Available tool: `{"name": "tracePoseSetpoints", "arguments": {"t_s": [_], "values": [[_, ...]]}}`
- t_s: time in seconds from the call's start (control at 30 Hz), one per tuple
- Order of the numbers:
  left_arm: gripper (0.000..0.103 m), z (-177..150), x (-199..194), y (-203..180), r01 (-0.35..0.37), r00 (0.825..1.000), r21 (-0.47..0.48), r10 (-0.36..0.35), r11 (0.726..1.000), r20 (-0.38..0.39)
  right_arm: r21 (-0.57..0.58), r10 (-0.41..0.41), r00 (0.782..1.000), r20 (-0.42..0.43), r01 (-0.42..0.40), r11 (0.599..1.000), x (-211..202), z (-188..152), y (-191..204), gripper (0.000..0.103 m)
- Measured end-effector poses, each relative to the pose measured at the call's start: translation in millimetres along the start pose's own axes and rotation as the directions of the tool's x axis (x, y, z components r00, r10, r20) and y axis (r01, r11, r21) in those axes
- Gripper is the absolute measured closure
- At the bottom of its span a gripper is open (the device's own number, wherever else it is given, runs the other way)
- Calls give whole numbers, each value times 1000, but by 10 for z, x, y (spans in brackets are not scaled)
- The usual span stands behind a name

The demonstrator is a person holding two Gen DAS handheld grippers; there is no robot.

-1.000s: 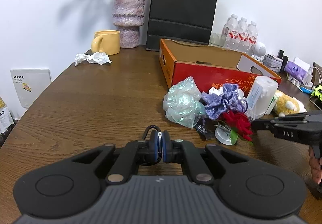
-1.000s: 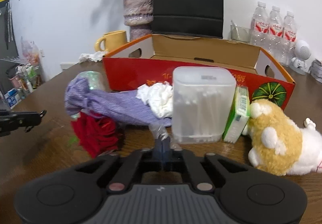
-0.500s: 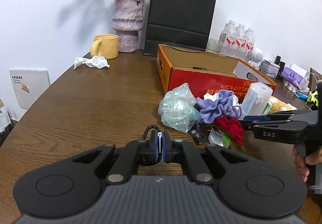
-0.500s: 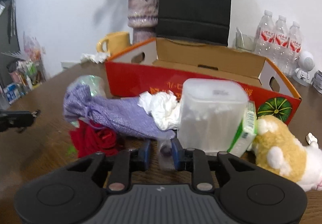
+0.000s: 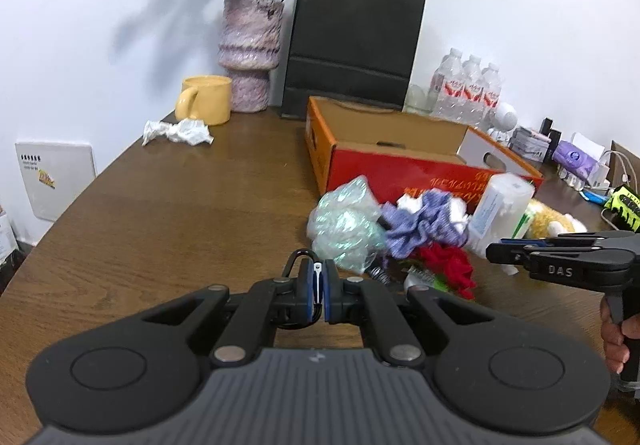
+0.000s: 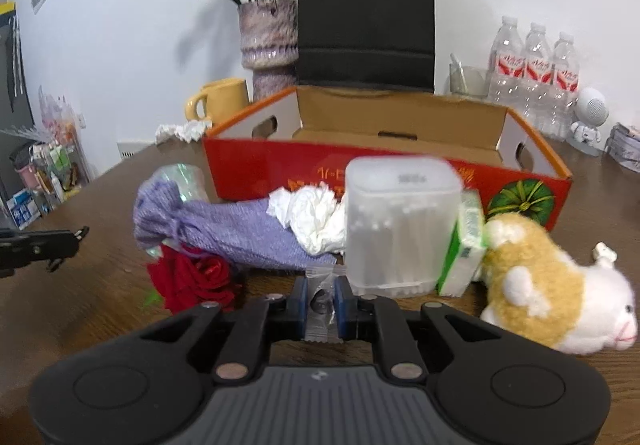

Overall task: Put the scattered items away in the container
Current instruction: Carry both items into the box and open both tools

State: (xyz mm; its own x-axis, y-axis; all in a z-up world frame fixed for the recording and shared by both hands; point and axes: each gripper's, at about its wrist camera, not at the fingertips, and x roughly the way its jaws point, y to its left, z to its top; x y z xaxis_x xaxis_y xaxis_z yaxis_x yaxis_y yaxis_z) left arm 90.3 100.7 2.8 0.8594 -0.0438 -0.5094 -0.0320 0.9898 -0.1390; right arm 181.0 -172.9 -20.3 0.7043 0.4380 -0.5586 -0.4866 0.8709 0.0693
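The red cardboard box stands open behind a heap of items: a purple knitted pouch, a red fabric rose, crumpled tissue, a clear swab box, a green packet and a plush toy. My right gripper is closing its jaws on a small clear packet in front of the swab box. My left gripper is shut on a thin item with a black loop, left of a teal cellophane bag. The right gripper shows at the right edge.
Along the wall stand a yellow mug, a vase of dried flowers, a black paper bag and water bottles. A loose tissue lies near the mug. Bare wood lies left of the heap.
My right gripper, shut a second ago, opened around the clear packet and has now narrowed on it. The left gripper stays shut on its item and has hardly moved.
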Motion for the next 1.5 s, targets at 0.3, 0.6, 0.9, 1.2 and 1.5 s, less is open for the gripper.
{"name": "tracePoseSetpoints", "arguments": {"t_s": [0.3, 0.6, 0.9, 1.2, 1.5], "values": [[98, 560, 33, -406, 84, 987, 42, -89, 996, 131, 34, -2, 986, 167, -4, 999, -451, 490, -210, 90], [98, 1223, 951, -912, 185, 968, 2, -182, 983, 173, 92, -48, 978, 202, 30, 995, 71, 1129, -694, 90], [97, 1214, 1535, -1050, 182, 979, 30, -184, 983, 92, 137, -58, 995, 85, 46, 989, 637, 1123, -985, 90], [0, 1213, 1589, -996, 114, 991, -3, -113, 994, 72, 148, -148, 988, 30, 143, 979, 653, 1123, -1055, 12], [0, 1222, 1596, -951, 103, 994, -46, -101, 994, 49, 156, -143, 990, 2, 141, 978, 627, 1150, -1098, 3]]}}
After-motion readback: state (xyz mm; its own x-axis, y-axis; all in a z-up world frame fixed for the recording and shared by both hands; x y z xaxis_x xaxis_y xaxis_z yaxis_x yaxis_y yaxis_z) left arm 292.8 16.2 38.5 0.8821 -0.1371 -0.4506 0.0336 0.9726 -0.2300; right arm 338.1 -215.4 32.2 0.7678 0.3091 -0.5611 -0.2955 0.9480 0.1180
